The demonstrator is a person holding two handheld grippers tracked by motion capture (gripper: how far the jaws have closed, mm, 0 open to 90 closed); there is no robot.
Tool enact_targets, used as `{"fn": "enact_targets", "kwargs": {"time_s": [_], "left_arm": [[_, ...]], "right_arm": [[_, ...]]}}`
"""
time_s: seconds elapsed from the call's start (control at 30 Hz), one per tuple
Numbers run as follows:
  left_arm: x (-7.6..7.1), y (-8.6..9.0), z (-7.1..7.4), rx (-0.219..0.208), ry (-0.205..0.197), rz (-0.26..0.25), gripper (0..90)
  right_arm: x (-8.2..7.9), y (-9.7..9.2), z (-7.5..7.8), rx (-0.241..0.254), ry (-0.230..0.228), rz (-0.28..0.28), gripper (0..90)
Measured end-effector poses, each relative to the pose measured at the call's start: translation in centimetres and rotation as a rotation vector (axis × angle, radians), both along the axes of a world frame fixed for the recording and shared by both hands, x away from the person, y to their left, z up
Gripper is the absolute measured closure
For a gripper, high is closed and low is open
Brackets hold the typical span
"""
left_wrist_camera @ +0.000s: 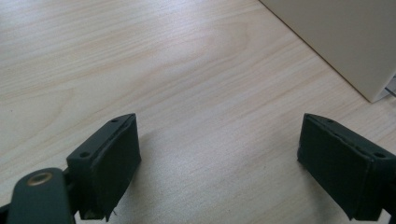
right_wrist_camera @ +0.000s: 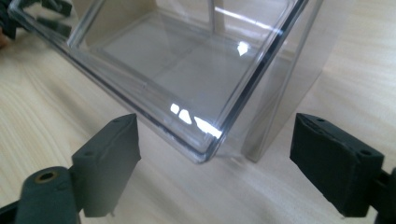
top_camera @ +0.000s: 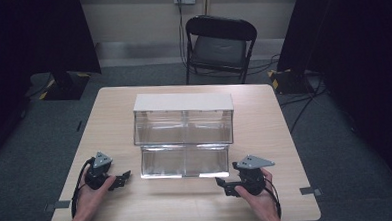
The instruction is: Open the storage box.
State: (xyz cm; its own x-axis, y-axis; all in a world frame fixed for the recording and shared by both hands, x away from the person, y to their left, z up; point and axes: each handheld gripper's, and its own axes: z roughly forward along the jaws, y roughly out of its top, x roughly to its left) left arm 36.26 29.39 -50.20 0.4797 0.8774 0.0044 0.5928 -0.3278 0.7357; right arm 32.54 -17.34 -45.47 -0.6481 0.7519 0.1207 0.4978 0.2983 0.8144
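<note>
Clear drawer unit [top_camera: 183,126] frame centre, long axis left-right, drawers facing you, your left gripper [top_camera: 121,179] and right gripper [top_camera: 226,185] both gaping, empty.

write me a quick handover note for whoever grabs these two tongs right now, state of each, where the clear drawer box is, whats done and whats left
Left tongs: open, holding nothing, low over the table near its front left, jaws pointing toward the box.
Right tongs: open, holding nothing, at the front right, facing the pulled-out drawer's near corner.
Clear drawer box: mid-table, two tiers with a white top. The lower drawer stands pulled out toward the person; the upper tier looks shut. Both tiers look empty.
Done: the lower drawer is out.
Left: nothing is gripped yet. Probably the drawer is to be handled next, pushed in or loaded; I cannot tell which.
</note>
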Motion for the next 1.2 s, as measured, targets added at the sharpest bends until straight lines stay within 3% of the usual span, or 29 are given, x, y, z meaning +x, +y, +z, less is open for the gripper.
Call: {"fn": "enact_targets", "kwargs": {"time_s": [0.13, 0.4, 0.57, 0.9, 1.2], "left_arm": [[0.0, 0.0, 0.0, 0.0, 0.0, 0.0, 12.5], [0.0, 0.0, 0.0, 0.0, 0.0, 0.0, 12.5], [0.0, 0.0, 0.0, 0.0, 0.0, 0.0, 12.5], [0.0, 0.0, 0.0, 0.0, 0.0, 0.0, 12.5], [0.0, 0.0, 0.0, 0.0, 0.0, 0.0, 12.5]], "right_arm": [[0.1, -0.2, 0.5, 0.023, -0.021, -0.022, 16.0], [0.1, 0.5, -0.1, 0.0, 0.003, 0.014, 14.9], [0.4, 0.8, -0.5, -0.034, -0.001, 0.007, 17.0], [0.2, 0.9, -0.3, -0.044, -0.029, 0.006, 15.7], [0.1, 0.9, -0.4, -0.033, -0.026, 0.004, 16.7]]}}
